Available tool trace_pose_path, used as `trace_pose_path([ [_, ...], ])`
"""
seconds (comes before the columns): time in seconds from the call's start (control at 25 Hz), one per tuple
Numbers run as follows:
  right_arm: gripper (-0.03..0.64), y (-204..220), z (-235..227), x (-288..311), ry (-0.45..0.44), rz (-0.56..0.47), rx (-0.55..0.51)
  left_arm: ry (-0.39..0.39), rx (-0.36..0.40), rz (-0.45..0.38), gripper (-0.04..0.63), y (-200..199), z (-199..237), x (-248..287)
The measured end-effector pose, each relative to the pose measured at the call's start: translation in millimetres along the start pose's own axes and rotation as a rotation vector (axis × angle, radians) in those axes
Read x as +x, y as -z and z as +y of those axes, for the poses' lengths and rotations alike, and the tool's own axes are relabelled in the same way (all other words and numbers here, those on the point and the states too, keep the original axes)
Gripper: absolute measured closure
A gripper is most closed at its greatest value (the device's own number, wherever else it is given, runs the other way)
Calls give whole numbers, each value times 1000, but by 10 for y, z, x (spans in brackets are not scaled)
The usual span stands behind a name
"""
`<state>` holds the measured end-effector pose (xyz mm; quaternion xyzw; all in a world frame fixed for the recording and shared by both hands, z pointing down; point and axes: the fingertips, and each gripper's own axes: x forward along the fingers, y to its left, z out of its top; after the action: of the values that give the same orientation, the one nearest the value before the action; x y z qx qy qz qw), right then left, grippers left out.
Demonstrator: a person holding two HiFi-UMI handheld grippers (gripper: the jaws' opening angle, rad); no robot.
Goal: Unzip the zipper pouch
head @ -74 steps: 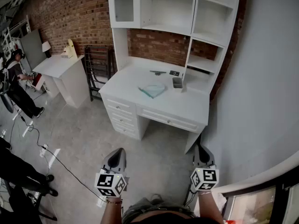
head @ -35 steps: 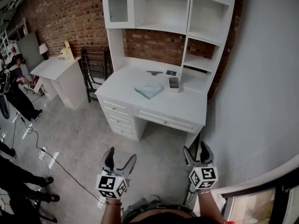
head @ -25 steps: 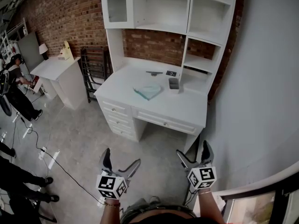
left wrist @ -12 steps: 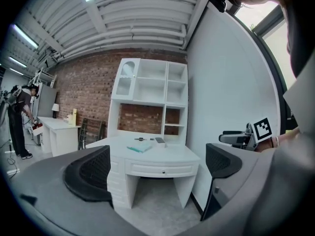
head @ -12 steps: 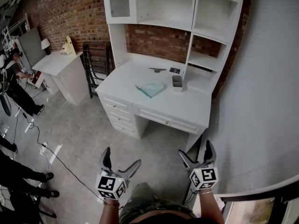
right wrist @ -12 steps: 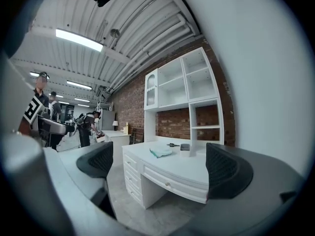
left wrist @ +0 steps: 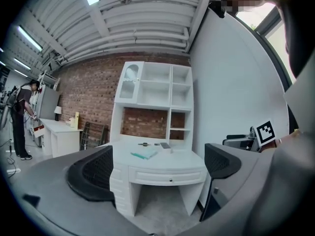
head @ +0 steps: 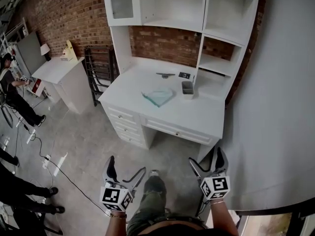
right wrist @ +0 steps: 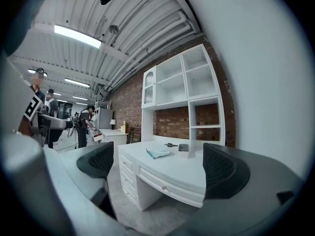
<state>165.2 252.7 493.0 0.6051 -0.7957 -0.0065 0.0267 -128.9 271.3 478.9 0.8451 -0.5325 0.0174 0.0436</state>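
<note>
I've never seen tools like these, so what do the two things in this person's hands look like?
The left hand-held gripper and the right hand-held gripper look alike. Each has two curved grey fingers lined with black, mesh-textured pads. Behind the fingers sits a white cube printed with black square markers.

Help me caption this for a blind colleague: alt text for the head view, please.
A pale teal zipper pouch lies flat on a white desk. The left tongs and right tongs are open and empty, held well short of the desk.
</note>
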Motion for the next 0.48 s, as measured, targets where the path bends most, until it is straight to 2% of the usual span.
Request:
trace_pose_path([
  [0.28, 63, -61, -127, 594, 6, -2, -11, 19, 0, -19, 29, -126, 314, 613],
  [0.48, 67, -112, -250, 1078, 25, -3, -36, 59, 30, -22, 29, -228, 531, 1158],
])
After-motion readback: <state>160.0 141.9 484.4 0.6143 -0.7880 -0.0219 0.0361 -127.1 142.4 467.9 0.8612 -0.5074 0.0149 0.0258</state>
